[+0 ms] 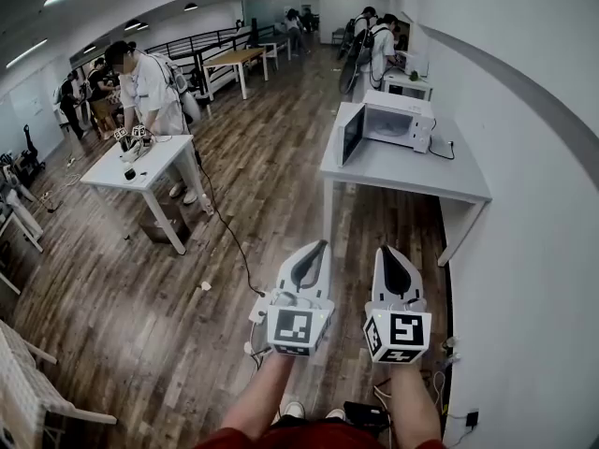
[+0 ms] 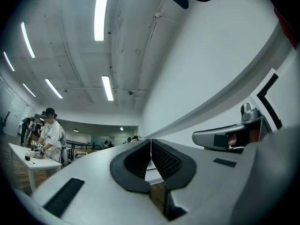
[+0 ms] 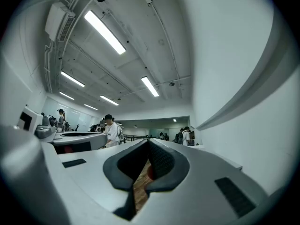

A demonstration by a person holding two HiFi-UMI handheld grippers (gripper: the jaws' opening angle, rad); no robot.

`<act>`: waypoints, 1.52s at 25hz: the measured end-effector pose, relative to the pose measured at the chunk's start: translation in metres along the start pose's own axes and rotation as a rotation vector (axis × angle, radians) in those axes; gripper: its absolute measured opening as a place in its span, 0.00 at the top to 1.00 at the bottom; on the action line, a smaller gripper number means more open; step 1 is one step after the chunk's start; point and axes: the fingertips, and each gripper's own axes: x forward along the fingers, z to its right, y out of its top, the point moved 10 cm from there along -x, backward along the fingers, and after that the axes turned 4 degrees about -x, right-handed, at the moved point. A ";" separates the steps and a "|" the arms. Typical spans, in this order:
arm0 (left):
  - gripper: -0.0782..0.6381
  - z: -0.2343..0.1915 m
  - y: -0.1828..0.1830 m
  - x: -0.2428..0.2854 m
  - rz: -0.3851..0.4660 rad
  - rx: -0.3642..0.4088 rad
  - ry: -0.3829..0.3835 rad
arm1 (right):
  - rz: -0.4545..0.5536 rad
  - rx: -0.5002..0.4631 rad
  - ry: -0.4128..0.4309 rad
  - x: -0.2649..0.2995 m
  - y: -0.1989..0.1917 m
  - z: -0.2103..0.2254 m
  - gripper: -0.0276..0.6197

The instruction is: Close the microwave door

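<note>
Head view: I hold both tools out in front of me at about the same height, side by side and apart. The left tool (image 1: 319,245) and right tool (image 1: 384,250) both look closed to a point and carry nothing. Ahead, well apart from both, a white microwave (image 1: 398,120) sits at the far end of a white bench (image 1: 412,174) set against the wall (image 1: 533,213) on my right. Its door (image 1: 352,135) stands swung open on the left side, close to the bench's left edge. Bare wooden floor (image 1: 262,204) lies open between me and that bench. Farther left, a person (image 1: 150,87) stands behind a second bench (image 1: 154,162).

Left gripper view: the left tool (image 2: 151,150) has its jaws pressed together, tips touching, with nothing between them. The right tool (image 2: 224,138) shows at the right edge, with the pale wall (image 2: 211,64) above it.

Right gripper view: the right tool (image 3: 149,146) is also closed at its tips and empty. Only a sliver of floor shows lower in the gap. The left tool (image 3: 77,141) lies at the left.
</note>
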 end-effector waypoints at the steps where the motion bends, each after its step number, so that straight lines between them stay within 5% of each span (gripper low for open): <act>1: 0.85 0.004 -0.001 0.002 -0.001 0.000 -0.001 | 0.003 0.003 -0.009 -0.001 -0.001 0.004 0.92; 19: 0.85 0.049 -0.025 0.051 -0.027 -0.013 -0.017 | -0.010 0.029 -0.043 0.002 -0.028 0.074 0.92; 38: 0.85 -0.071 -0.070 0.174 -0.010 -0.053 -0.017 | -0.032 -0.007 -0.049 0.171 -0.062 0.065 0.92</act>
